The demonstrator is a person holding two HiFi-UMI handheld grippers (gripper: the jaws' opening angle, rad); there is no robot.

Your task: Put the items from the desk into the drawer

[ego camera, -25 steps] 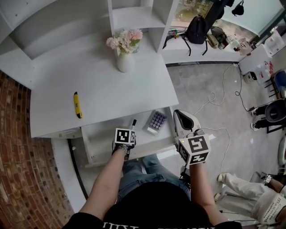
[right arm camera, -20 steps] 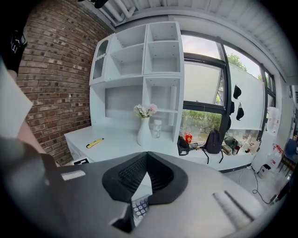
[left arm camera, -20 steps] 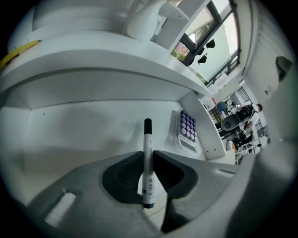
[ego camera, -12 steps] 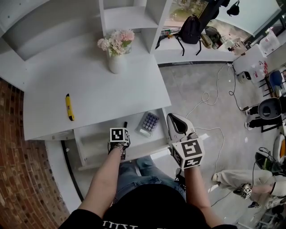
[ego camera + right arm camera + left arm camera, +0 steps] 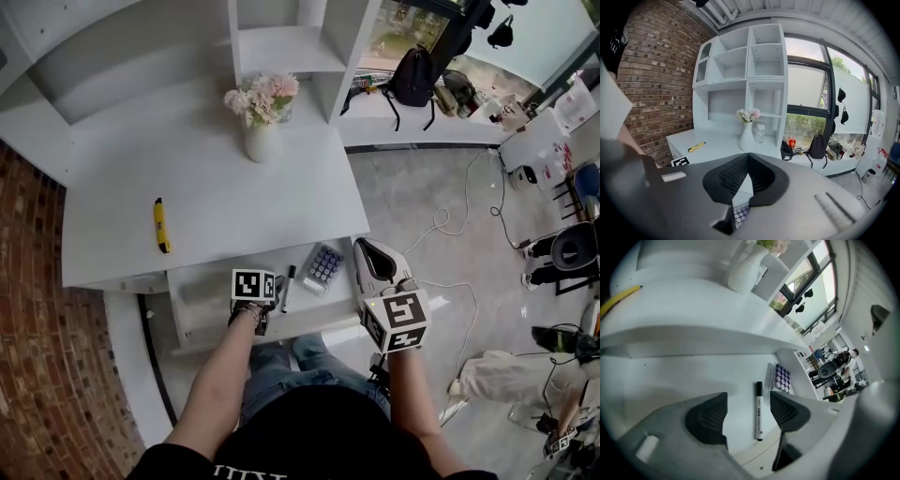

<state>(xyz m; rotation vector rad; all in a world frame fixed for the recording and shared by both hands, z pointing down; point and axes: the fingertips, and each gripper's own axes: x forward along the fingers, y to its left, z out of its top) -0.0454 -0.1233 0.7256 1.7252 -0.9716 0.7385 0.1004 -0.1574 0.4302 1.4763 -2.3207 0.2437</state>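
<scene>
Marker (image 5: 759,411) now lies flat on the floor of the open drawer (image 5: 208,298), its black cap at the far end. A second ago it stood up out of the left gripper (image 5: 749,400), pinched between the pads. That gripper's jaws have just been opening and it has let go: in the left gripper view the pen lies in the gap between the two dark pads, nearer the right one, and neither pad touches it.

In the head view the marker sits at 3 o'clock from the left gripper's marker cube, and the purple-keyed keypad (image 5: 324,266) lies just beyond it, again at 3 o'clock, in the same drawer as before. The yellow utility knife (image 5: 161,225) is unmoved on the desk (image 5: 234,202), at about 10 o'clock from the left gripper, and the vase of flowers (image 5: 262,127) stands at 12 o'clock.

The right gripper (image 5: 747,160) hangs at the drawer's right edge as it did earlier, clenched with its pads meeting and nothing between them.
</scene>
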